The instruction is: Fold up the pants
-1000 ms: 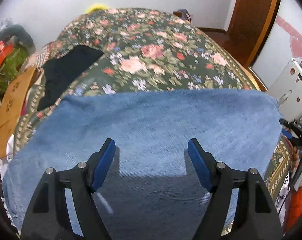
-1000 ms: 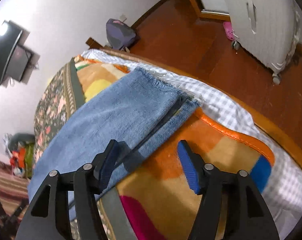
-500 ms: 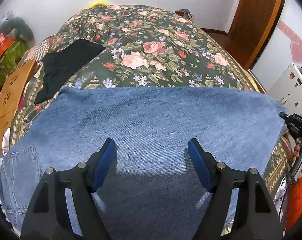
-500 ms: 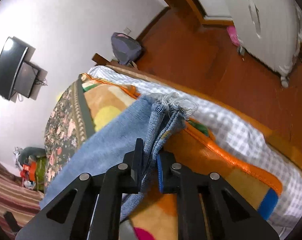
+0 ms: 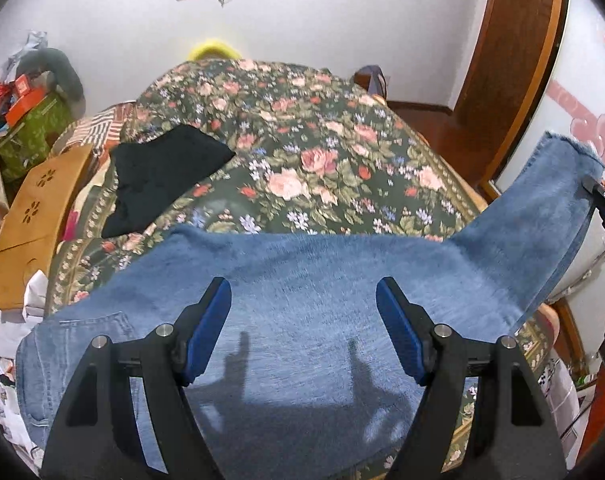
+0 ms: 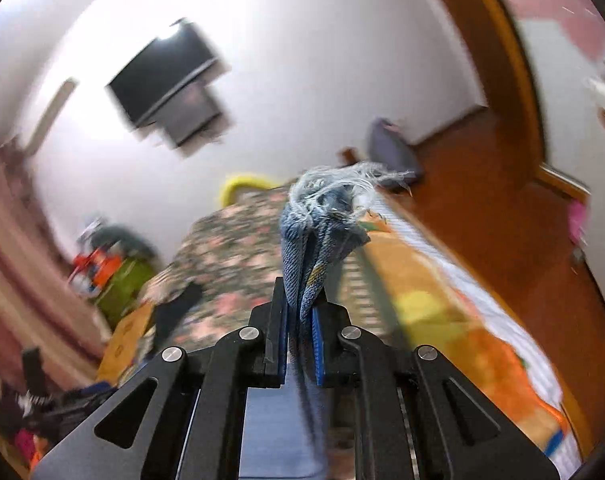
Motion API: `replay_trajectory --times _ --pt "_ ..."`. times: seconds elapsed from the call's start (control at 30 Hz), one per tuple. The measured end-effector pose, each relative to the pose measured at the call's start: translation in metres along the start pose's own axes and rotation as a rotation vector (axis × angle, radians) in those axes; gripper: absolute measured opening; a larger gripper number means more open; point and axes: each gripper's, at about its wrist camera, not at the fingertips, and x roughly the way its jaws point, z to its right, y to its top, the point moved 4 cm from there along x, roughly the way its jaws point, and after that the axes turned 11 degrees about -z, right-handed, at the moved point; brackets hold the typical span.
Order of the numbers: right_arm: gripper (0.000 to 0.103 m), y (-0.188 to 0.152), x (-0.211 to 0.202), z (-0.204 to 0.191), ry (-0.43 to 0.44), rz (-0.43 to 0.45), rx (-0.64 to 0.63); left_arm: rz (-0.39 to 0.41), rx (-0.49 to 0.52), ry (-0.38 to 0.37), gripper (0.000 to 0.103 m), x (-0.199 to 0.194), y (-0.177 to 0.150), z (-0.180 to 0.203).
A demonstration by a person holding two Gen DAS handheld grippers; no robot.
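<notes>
Pinching the frayed hem, the right tongs hold the jeans leg end raised off the bed; left tongs hover spread above the thigh. Best carry hem toward waistband, keeping edges aligned.

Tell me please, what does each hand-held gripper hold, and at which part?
The right hand-held gripper is shut on the jeans, at the frayed hem of the legs. The left hand-held gripper is open and holds nothing.

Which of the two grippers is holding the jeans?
The right gripper: it pinches the frayed hem of the jeans. The left gripper is open, empty above them.
</notes>
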Motion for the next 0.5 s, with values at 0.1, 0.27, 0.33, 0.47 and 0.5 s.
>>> replay_trajectory --times 0.1,0.27,0.33,0.47,0.5 --pt "0.009 -0.008 0.016 -0.040 0.062 -0.043 -0.090 0.021 -0.012 0.005 0.075 -0.011 -0.002 -0.007" --pt "0.009 -0.040 0.061 -0.097 0.141 -0.160 -0.215 0.046 -0.024 0.020 0.075 -0.023 -0.008 -0.021" --pt "0.009 -0.059 0.086 -0.116 0.168 -0.229 -0.251 0.047 -0.029 0.017 0.075 -0.026 -0.011 -0.026" --pt "0.009 -0.099 0.123 -0.132 0.195 -0.367 -0.299 0.037 -0.040 0.018 0.075 -0.027 -0.018 -0.036" --pt "0.009 -0.113 0.134 -0.136 0.194 -0.409 -0.316 0.030 -0.041 0.018 0.075 -0.025 -0.020 -0.039"
